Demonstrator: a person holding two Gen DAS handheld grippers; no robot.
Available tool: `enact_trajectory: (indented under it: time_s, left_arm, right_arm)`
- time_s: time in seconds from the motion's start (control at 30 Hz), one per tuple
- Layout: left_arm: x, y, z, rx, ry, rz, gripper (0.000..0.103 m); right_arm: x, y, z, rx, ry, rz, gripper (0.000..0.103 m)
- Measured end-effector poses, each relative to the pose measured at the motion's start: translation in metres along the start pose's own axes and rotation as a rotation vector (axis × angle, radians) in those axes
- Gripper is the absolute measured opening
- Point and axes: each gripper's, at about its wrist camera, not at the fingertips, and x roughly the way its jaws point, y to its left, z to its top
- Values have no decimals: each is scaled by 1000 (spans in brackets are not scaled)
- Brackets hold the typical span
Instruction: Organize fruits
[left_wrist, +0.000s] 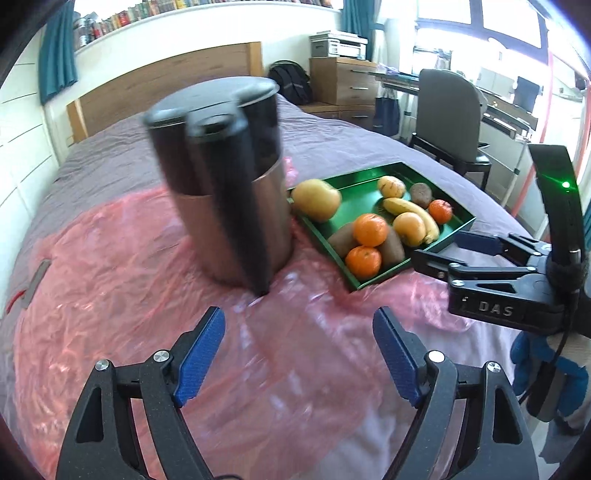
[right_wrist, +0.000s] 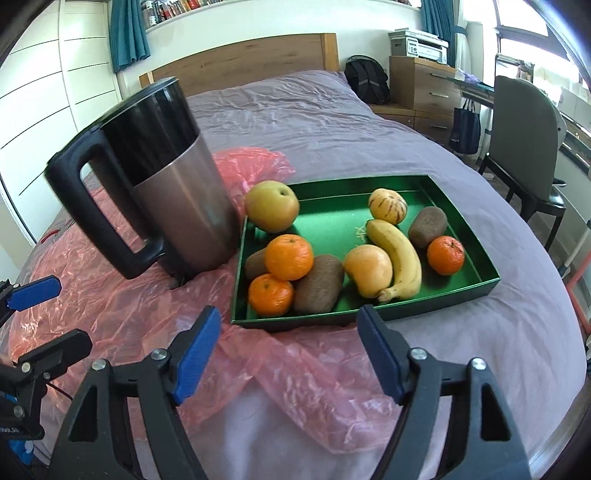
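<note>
A green tray (right_wrist: 436, 192) (left_wrist: 369, 201) lies on the bed and holds several fruits: oranges (right_wrist: 289, 257), kiwis (right_wrist: 318, 283), a banana (right_wrist: 397, 258) and yellow fruits. A large yellow pear-like fruit (right_wrist: 272, 206) (left_wrist: 317, 199) rests on the tray's left rim beside a steel kettle (right_wrist: 177, 199) (left_wrist: 236, 199). My left gripper (left_wrist: 299, 349) is open over the pink plastic sheet (left_wrist: 129, 288), with nothing between its fingers. My right gripper (right_wrist: 290, 349) is open in front of the tray's near edge, also holding nothing. It shows from the side in the left wrist view (left_wrist: 447, 251), at the tray's right corner.
The kettle stands on the crumpled pink plastic sheet (right_wrist: 288, 369) that covers the near part of the purple bedspread (right_wrist: 295, 110). A wooden headboard (right_wrist: 240, 62) is behind. A chair (right_wrist: 528, 147), drawers with a printer (right_wrist: 417, 74) and a desk stand to the right.
</note>
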Motion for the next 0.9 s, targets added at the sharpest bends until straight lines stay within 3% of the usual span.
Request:
enact_trajectory:
  time_s: [0.2,0.4,0.9]
  left_arm:
    - [-29,30,-32,-69,-3,75,79]
    - [-53,54,-59,-123,-13,125,92]
    - [-92,84,-83,-206,-83,181,93]
  right_arm:
    - [-21,39,-16,-33,-35,26,103]
    - [-41,75,-30,-86,-79,44,103]
    - [-76,116,-37,-148,-141,35,103]
